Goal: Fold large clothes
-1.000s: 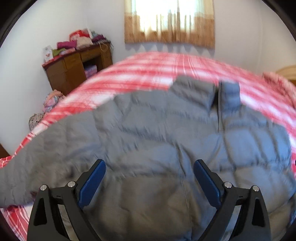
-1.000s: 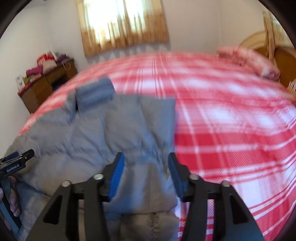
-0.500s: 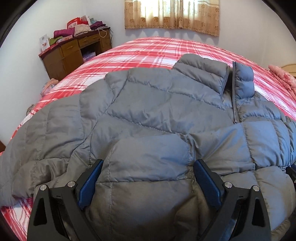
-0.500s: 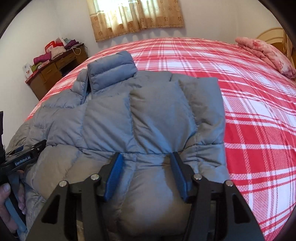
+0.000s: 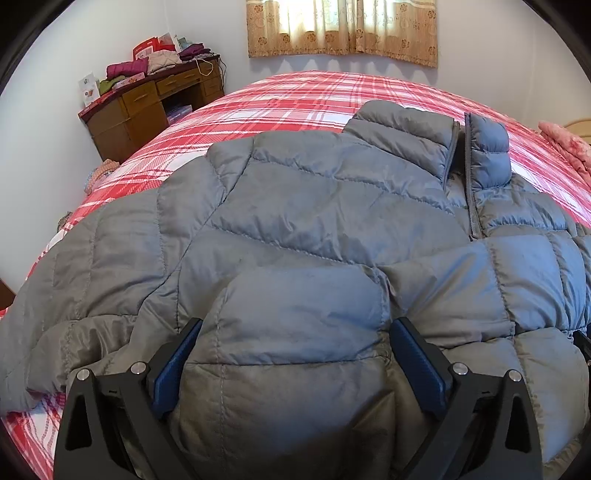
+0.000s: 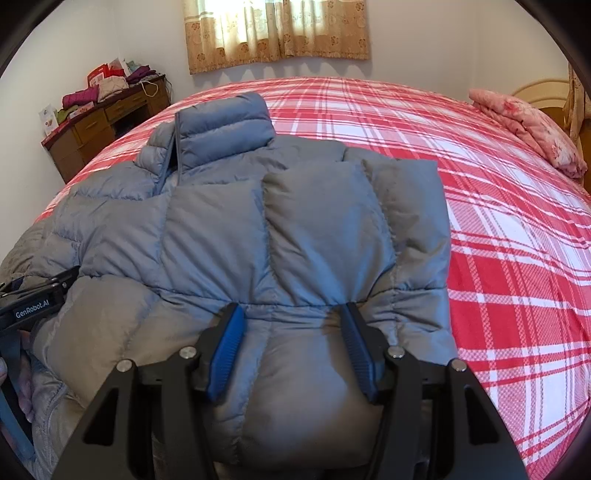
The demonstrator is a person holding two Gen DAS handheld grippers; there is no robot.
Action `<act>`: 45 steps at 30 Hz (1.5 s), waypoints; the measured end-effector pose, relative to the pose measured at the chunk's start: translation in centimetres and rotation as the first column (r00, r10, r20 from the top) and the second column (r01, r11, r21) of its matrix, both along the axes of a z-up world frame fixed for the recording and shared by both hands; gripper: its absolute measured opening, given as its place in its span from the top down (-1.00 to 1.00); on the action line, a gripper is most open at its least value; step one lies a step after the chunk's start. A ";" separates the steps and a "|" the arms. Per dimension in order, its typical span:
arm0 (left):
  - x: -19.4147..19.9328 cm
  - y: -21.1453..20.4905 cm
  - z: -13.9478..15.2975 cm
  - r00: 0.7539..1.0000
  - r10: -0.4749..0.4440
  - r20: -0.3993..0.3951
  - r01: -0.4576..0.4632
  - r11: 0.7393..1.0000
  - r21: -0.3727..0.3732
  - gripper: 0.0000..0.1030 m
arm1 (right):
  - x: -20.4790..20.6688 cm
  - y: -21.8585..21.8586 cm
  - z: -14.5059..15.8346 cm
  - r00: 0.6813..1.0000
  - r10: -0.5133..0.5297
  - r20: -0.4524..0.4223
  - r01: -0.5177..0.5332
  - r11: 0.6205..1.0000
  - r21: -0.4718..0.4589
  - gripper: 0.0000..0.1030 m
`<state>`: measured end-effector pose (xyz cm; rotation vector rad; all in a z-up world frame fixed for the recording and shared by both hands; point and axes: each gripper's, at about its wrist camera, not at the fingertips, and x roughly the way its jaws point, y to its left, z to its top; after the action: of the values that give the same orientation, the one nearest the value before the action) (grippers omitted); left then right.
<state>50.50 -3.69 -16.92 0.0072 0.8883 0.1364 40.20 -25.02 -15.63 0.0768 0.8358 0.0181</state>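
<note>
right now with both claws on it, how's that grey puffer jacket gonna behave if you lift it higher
The grey puffer jacket will likely flop and drape: it already sags over the claws. Its puffy quilted panels suggest it is light for its bulk. The smooth shell looks slippery, so folded layers may slide on the plaid bedspread.

A red-plaid bed (image 6: 498, 229) carries a grey puffer jacket (image 6: 295, 229) and pink folded bedding (image 6: 528, 129).

Jacket (image 5: 314, 206) lies on bed (image 6: 498, 221), collar toward window (image 6: 277, 29); counter (image 5: 147, 107) far left; pillow (image 6: 528, 129) far right
</note>
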 end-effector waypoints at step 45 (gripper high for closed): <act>-18.1 30.8 8.5 0.910 0.391 0.139 -0.405 0.909 0.098 0.62 | -11.9 -0.8 3.4 0.978 0.120 0.173 -0.103 0.989 -0.104 -0.80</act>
<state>32.37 27.10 -8.44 -0.0658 0.7537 0.5713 28.35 -25.80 -12.22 -0.0602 0.6592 0.0906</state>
